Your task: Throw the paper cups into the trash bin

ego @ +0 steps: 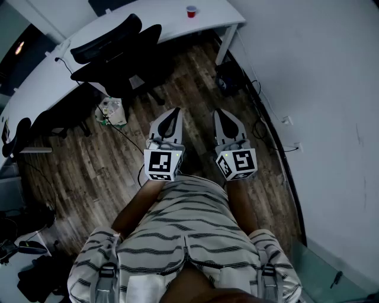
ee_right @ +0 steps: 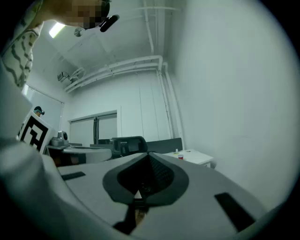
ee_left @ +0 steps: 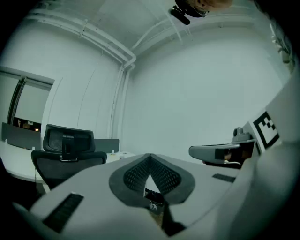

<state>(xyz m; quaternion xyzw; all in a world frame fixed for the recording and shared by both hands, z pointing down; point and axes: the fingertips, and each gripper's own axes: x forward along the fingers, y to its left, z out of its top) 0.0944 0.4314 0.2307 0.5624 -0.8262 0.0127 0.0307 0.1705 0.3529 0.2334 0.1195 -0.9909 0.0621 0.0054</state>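
The left tongs (ego: 174,115) were shut, jaws meeting at the tips with nothing between them; the right tongs (ego: 220,115) were likewise closed and empty; both were held level before the person's striped shirt (ego: 189,225), well apart from the white desk (ego: 219,18); a red paper cup (ego: 191,11) stood upright on the desk, near its end; the bag-lined trash bin (ego: 112,112) sat on the wooden floor (ego: 195,83) near the desk's long edge, beside the black office chairs (ego: 118,53).

No readable text, labels, brands or numbers, nothing legible in view
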